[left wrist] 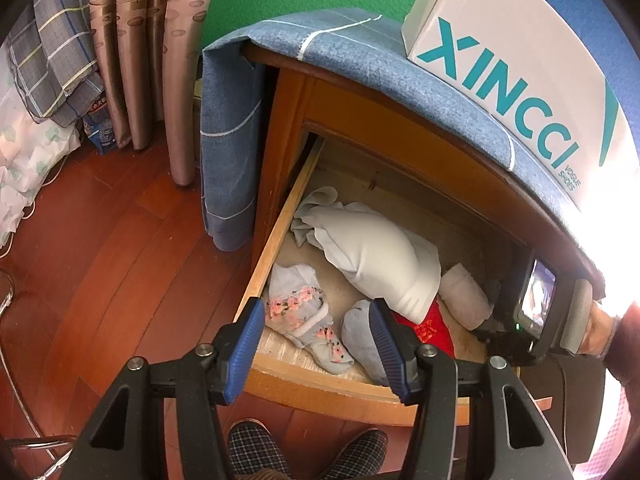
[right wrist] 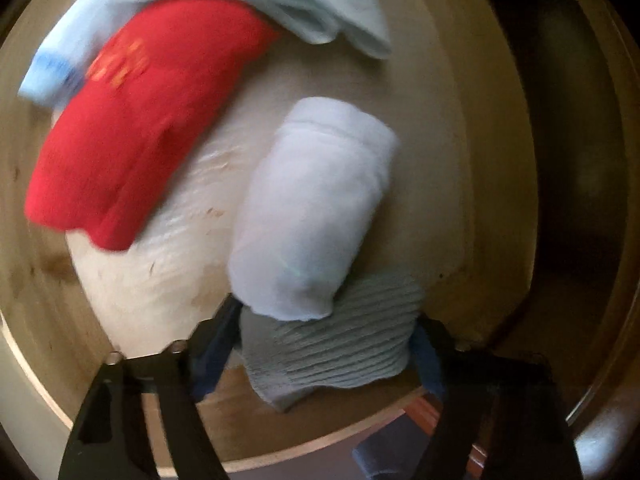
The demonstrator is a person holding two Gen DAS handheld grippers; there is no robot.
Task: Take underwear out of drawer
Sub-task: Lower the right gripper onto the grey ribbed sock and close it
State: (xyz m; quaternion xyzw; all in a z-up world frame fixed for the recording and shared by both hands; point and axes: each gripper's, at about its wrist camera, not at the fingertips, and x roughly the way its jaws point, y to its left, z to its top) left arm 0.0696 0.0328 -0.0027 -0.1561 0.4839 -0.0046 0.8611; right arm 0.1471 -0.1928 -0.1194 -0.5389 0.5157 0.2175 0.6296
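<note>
The wooden drawer stands pulled open. Inside lie pale grey underwear, a floral grey sock, a grey sock, a red cloth and a pale folded roll. My left gripper is open and empty above the drawer's front edge. My right gripper is inside the drawer at its right end, jaws wide apart, with a ribbed grey sock between them and the pale roll just ahead. The red cloth and the underwear lie beyond.
A blue cloth covers the cabinet top, with a white XINCCI box on it. Curtains and bedding stand at the left on the wooden floor. My slippers are below the drawer front.
</note>
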